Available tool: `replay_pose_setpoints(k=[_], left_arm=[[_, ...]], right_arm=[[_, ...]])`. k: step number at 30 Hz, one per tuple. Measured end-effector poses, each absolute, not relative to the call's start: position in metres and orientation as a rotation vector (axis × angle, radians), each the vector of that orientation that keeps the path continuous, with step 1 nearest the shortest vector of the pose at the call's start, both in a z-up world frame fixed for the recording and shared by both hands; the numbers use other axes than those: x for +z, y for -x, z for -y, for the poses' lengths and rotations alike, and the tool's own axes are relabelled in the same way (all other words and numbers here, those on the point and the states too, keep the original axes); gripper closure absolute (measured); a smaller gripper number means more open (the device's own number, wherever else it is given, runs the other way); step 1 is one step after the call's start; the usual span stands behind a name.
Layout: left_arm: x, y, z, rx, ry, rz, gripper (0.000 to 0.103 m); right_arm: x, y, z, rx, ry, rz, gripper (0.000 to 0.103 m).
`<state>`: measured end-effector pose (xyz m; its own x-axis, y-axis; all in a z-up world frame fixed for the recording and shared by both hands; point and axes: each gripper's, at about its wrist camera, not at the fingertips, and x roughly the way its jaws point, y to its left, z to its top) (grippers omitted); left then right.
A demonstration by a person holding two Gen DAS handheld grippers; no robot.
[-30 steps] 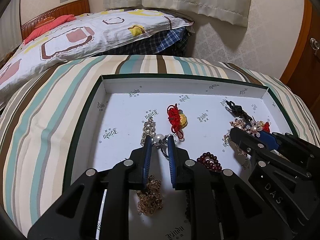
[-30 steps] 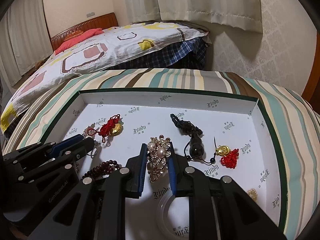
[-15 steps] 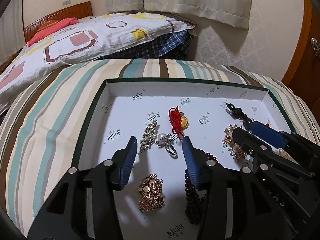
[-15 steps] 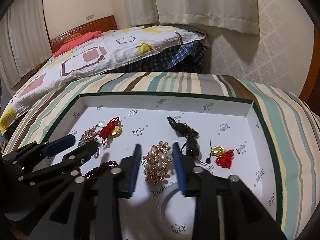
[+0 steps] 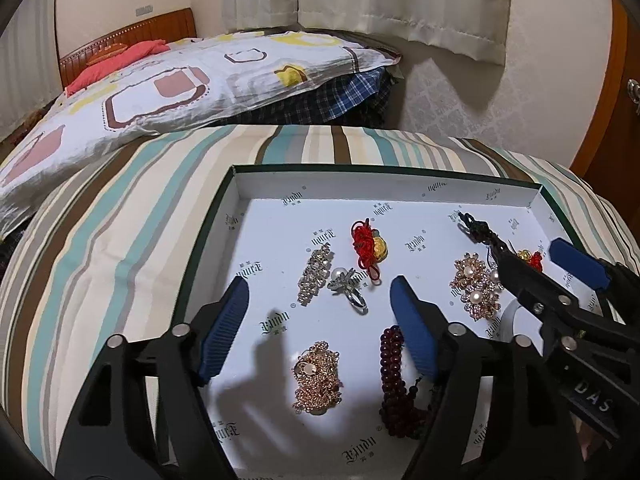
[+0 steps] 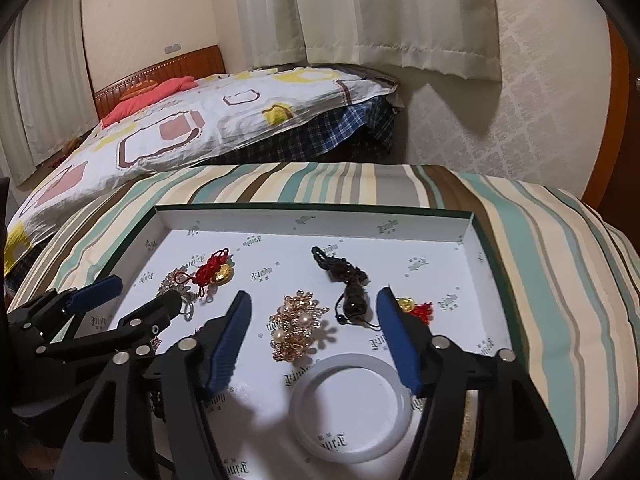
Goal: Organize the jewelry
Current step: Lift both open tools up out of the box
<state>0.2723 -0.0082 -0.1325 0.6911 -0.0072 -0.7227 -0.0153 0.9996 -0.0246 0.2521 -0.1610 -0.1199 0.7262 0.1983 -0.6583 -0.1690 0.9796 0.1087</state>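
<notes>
A white box tray (image 5: 400, 192) with a green rim lies on the striped cover. My left gripper (image 5: 320, 292) hovers over it, jaws opening; the pearl ring (image 5: 346, 286) lies loose on the floor between the fingertips, beside a rhinestone clip (image 5: 316, 276). My right gripper (image 6: 314, 300) is also opening, and the gold pearl brooch (image 6: 298, 326) rests free between its fingers. Neither pair of pads touches anything. The right gripper (image 5: 528, 252) reaches in from the right in the left wrist view.
Also in the tray: a red knot with gold charm (image 5: 368, 248), a gold chain heap (image 5: 318, 376), a dark red bead bracelet (image 5: 394, 376), a black cord with bead (image 6: 346, 280), a small gold-and-red charm (image 6: 416, 307) and a white bangle (image 6: 352, 394). A bed (image 6: 200, 120) lies behind.
Both grippers went from shut to wide apart. The left let go of the pearl ring and the right let go of the brooch; both pieces now lie on the tray floor.
</notes>
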Motion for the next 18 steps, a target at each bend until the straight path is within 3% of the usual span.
replay_pose_setpoints(k=[18], left_arm=[[-0.089,-0.201,0.009,-0.014,0.031,-0.733,0.015]], right_arm=[[-0.086,-0.190,0.182,0.178,-0.045,-0.675,0.030]])
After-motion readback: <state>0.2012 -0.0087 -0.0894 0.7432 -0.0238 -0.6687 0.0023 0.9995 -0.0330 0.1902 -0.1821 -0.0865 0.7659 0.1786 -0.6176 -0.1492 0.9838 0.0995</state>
